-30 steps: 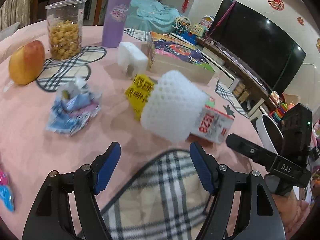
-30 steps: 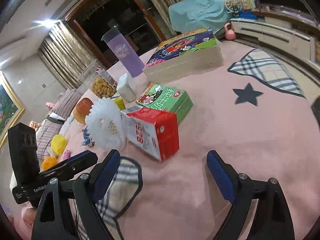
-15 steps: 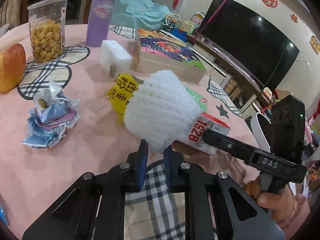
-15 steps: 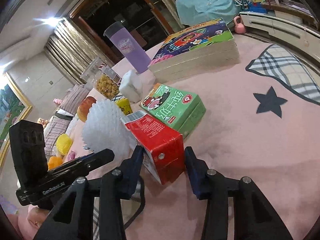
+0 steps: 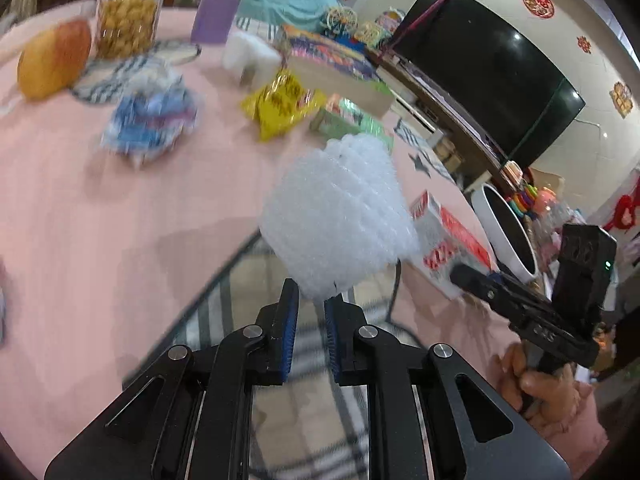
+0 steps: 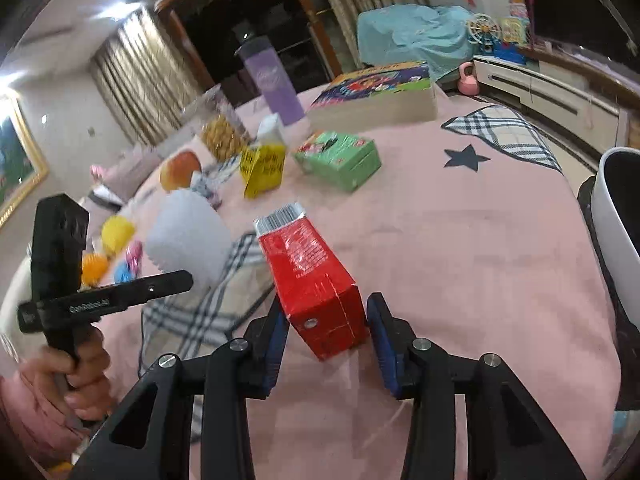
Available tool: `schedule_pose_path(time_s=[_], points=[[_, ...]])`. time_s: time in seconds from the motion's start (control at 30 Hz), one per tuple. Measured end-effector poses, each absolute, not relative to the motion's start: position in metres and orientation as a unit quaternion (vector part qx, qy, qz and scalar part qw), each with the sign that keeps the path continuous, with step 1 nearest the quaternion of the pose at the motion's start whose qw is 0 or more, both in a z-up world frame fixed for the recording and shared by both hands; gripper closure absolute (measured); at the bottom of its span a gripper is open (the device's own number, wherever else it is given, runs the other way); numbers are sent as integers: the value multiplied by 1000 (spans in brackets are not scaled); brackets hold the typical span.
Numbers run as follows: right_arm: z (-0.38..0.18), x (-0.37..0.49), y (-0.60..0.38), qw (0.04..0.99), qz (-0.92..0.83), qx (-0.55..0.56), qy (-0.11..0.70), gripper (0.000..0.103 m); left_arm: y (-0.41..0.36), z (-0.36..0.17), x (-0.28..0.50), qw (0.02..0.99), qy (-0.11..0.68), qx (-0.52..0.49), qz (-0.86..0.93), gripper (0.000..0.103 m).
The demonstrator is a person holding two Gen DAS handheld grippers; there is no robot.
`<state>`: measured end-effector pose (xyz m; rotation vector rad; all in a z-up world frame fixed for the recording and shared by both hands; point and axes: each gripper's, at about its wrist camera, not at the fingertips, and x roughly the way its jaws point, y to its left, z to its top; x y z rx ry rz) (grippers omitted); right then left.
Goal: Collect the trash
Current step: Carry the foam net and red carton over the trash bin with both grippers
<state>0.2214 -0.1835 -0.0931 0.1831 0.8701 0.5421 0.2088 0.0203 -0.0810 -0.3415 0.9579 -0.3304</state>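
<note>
My left gripper [image 5: 311, 300] is shut on the lower edge of a white foam fruit net [image 5: 340, 216], which hangs above the pink tablecloth; the same net [image 6: 186, 236] shows at the left of the right wrist view. A red milk carton [image 6: 312, 276] sits tilted between the pads of my right gripper [image 6: 326, 320], held off the table while the jaws are opening slightly. The left wrist view catches the carton [image 5: 448, 240] too, close to a white bin [image 5: 508, 236] beyond the table's edge. That bin [image 6: 616, 216] stands at the right in the right wrist view.
On the table lie a yellow packet [image 5: 280, 104], a crumpled blue wrapper [image 5: 152, 120], a green box [image 6: 340, 156], a thick book [image 6: 376, 96], an apple [image 5: 54, 60], a snack jar [image 5: 128, 16] and a purple cup [image 5: 220, 0]. A hand grips each tool.
Both grippers went from wide open to closed, the left on the foam net, the right on the red carton. Both things have left the table and moved toward the white bin.
</note>
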Motion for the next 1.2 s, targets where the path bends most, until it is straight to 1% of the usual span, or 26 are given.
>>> schedule_pose_path(time_s=[0.03,0.07,0.1,0.13,0.17,0.27,0.33,0.4,0.43,0.53,0.57,0.6,0.87,1.2], points=[[-93,222,-181,868,257,82,417,57,23,-83,207,860,459,-159,-152,91],[-93,224,-179,868,256,80,417,48,25,-83,204,863,459,-154,-145,91],[-92,227,-179,868,256,82,418,42,26,-84,202,864,459,-153,-140,91],[-93,231,-178,868,254,85,419,31,29,-84,201,864,459,-155,-136,91],[-93,234,-177,868,254,87,417,29,32,-83,200,865,459,-158,-128,91],[-94,238,-171,869,254,83,416,29,35,-81,200,871,451,-159,-109,89],[-94,241,-166,871,258,80,410,33,37,-81,202,873,448,-162,-102,83],[-94,242,-163,872,253,77,412,51,38,-82,206,875,445,-164,-94,82],[-95,241,-163,872,251,77,413,69,37,-82,207,877,443,-165,-90,82],[-95,236,-168,870,251,95,413,70,36,-81,211,882,432,-165,-89,84],[-94,232,-171,871,249,99,411,70,34,-79,211,885,426,-162,-90,87],[-92,229,-174,873,247,102,408,70,32,-76,211,888,422,-159,-93,95],[-74,197,-207,885,232,136,380,71,-1,-59,205,895,401,-139,-133,96],[-69,167,-262,895,180,173,369,71,-73,-48,193,883,406,-107,-208,96]])
